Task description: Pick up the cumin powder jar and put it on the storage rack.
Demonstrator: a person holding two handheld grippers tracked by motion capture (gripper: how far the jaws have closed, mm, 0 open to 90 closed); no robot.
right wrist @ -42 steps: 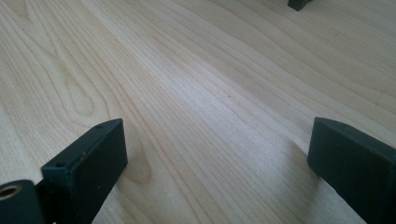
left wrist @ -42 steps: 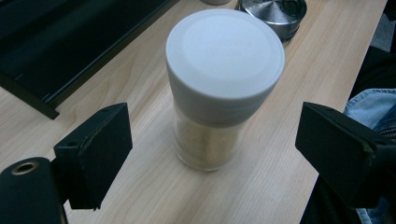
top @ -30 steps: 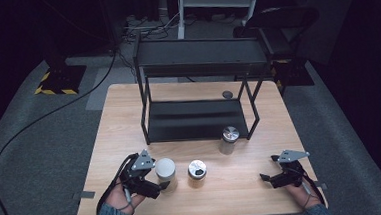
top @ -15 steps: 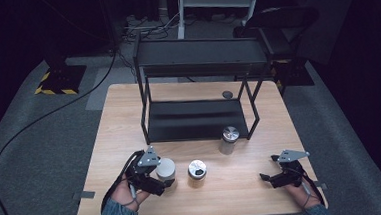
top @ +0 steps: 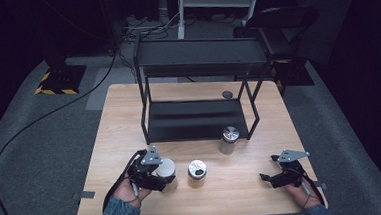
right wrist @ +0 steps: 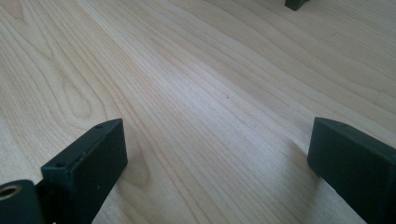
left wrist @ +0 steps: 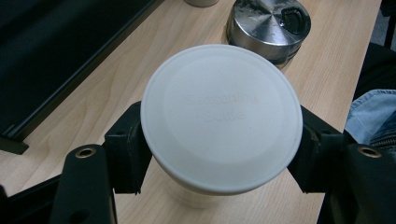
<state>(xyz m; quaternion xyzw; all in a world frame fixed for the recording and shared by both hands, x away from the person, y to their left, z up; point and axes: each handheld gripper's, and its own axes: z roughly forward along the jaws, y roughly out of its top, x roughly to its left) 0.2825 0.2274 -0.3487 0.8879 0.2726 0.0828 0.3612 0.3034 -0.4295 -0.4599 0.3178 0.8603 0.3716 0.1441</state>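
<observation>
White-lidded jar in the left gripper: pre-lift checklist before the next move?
1. Left gripper jaws on the white-lidded jar: ok; they have just been closing and now press it on both sides under the lid.
2. Jar upright on the table: ok.
3. Gap to the steel-lidded jar beside it: ok in the high view, though small.
4. Grip depth below the lid: cannot tell; the lid hides the jar body.
5. Right gripper open with nothing between its jaws, far from the jars: ok.
6. Lower shelf of the black rack free: ok.
</observation>
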